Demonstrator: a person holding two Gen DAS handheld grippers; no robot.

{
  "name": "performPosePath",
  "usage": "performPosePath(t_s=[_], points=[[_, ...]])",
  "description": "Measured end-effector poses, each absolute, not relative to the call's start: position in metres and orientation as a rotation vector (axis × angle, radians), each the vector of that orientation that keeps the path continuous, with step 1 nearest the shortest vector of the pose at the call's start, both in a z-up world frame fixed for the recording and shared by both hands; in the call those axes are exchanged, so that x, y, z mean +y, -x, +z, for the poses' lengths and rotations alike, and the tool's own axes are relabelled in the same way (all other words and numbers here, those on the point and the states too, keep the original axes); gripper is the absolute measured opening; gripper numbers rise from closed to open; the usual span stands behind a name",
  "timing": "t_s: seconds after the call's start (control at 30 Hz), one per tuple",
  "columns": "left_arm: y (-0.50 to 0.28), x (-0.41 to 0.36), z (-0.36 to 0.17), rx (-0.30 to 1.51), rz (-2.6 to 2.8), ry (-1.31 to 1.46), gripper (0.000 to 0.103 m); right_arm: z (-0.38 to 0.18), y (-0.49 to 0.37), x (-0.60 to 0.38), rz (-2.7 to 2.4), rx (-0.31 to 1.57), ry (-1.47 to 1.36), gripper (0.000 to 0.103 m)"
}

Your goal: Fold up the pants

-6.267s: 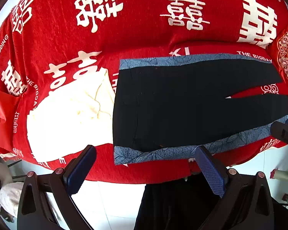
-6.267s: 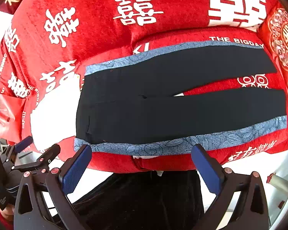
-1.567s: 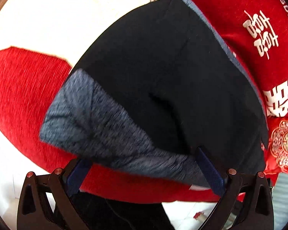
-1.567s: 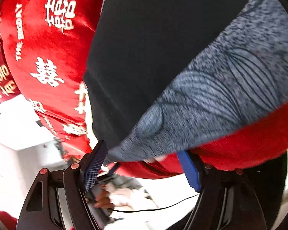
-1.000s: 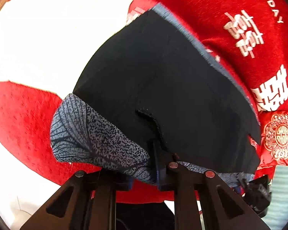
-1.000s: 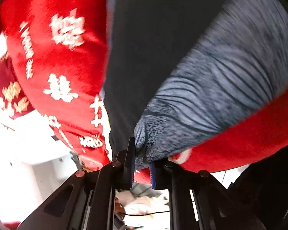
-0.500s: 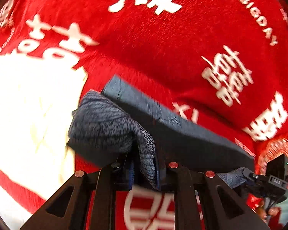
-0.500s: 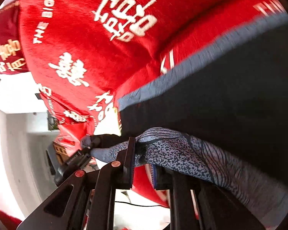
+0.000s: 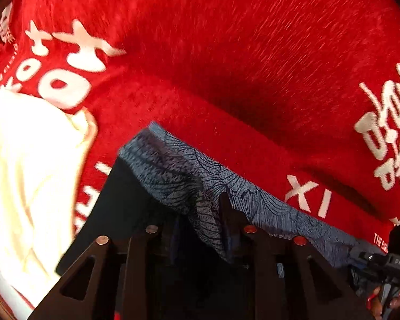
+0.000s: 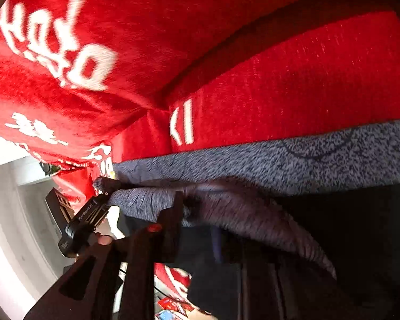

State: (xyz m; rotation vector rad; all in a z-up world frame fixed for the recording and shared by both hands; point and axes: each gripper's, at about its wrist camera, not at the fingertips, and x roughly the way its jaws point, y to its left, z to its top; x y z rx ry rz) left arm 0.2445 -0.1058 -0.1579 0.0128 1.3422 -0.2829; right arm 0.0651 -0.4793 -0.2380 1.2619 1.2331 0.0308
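A: Biggest first? Red cloth (image 9: pixel 226 53) with white lettering covers the whole surface.

B: Pants (image 9: pixel 125 208), black with a blue-grey patterned side strip (image 9: pixel 253 194), lie on that cloth; strip edge folded over on top. Cream fabric (image 9: pixel 26 173) sits on the cloth left of the pants.

A: Left gripper (image 9: pixel 200 229)?

B: Over the pants' corner. Jaws have just been opening, now narrowly parted; strip fabric drapes between them, pads not pressing.

A: Right gripper (image 10: pixel 197 226)?

B: Further along the same strip. Jaws just opening too, part-way apart, bunched strip between them, loose. Blurry, dark. Left gripper (image 10: pixel 85 218) shows beyond, at the pants' end.
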Motion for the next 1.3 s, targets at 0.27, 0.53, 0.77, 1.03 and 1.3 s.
performPosePath(t_s=[0.27, 0.53, 0.77, 1.03, 1.3], points=[[-0.206, -0.106, -0.114, 1.228, -0.299, -0.201, 0.077, -0.161, -0.067, -0.444, 0.059, 1.186, -0.937, 0.063], [-0.189, -0.195, -0.203, 1.267, -0.318, -0.382, 0.081, -0.207, -0.109, -0.42, -0.06, 1.303, -0.608, 0.054], [-0.198, -0.208, -0.186, 1.272, -0.303, -0.38, 0.084, -0.184, -0.083, -0.446, -0.031, 1.19, -0.752, 0.061], [-0.122, -0.211, -0.147, 1.317, -0.408, -0.451, 0.084, -0.159, 0.014, -0.463, -0.061, 1.112, -0.903, 0.074], [-0.036, -0.234, -0.143, 1.404, -0.575, -0.483, 0.084, -0.155, 0.1, -0.448, -0.167, 1.125, -0.958, 0.078]])
